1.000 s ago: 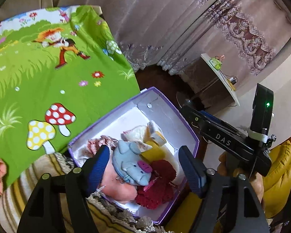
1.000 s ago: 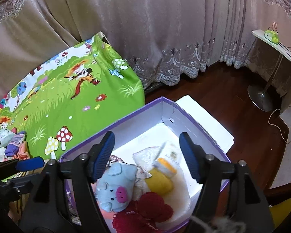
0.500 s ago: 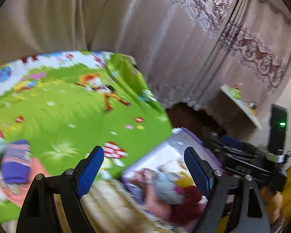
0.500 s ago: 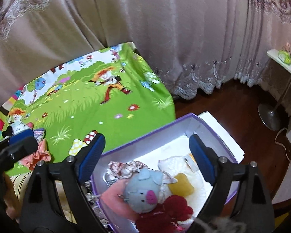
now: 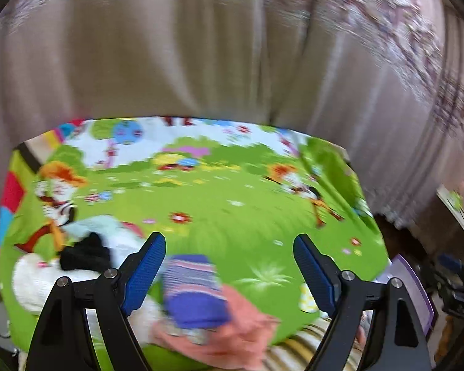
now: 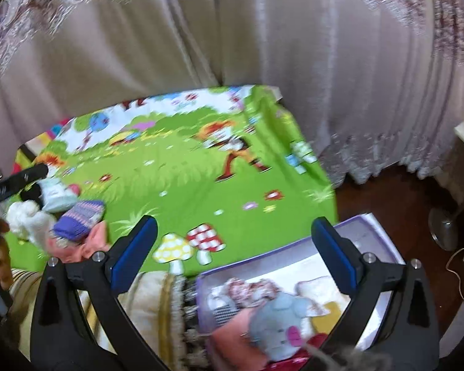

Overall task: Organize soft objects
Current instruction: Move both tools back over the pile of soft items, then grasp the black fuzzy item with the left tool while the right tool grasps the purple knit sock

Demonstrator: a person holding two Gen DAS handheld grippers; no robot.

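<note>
My left gripper (image 5: 229, 266) is spread wide, nothing between the pads, over the green cloth (image 5: 219, 216). A purple sock (image 5: 195, 290) lies just below it on a pink cloth (image 5: 232, 337), with white plush (image 5: 34, 281) to the side. My right gripper (image 6: 232, 247) has just been opening, empty. The box (image 6: 368, 225) beneath holds the grey pig (image 6: 278, 324).

A sock (image 6: 79, 220) lies on the mat (image 6: 182, 185) at centre left; the box (image 6: 297, 278), lower right, holds a pig toy (image 6: 278, 324).
</note>
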